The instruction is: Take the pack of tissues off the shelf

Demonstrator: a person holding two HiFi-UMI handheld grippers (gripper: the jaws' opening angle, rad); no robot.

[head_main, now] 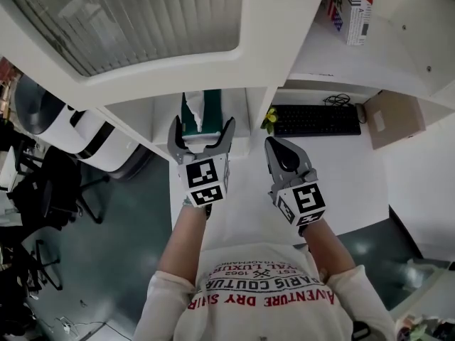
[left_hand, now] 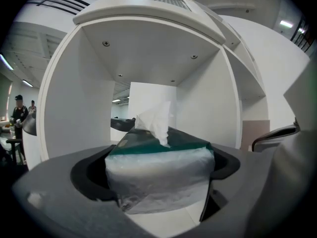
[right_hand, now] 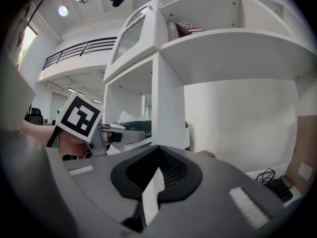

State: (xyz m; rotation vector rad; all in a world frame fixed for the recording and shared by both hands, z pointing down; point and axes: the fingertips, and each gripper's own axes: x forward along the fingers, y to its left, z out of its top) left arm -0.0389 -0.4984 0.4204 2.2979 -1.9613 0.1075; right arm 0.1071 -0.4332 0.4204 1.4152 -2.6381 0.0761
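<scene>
Okay so the tissue pack [left_hand: 158, 177] is a soft one: clear crinkly wrap round the sides with the white stack showing through, a dark green top, and one white tissue poking up out of the slot. Just the one pack. It sits upright on the floor of a white shelf [left_hand: 64, 108] cubby, right between the jaws of the left tongs [head_main: 202, 128].

Those left tongs are spread wide, one jaw on each side of the pack. The left gripper view shows a dark gap on the pack's left side. On the right the wrap comes very close to the jaw, but I don't see it getting squeezed, so they're around it, not pinching it.

The right tongs [head_main: 279, 148] hang just beside the left ones, outside the cubby and in front of its upright, with the jaws pressed together and nothing in them.

Counting the rest: one black keyboard [head_main: 316, 119] on the white tabletop [head_main: 341, 176], off past the right tongs, and one box [head_main: 357, 9] with stars and stripes on a shelf higher up on that same side.
</scene>
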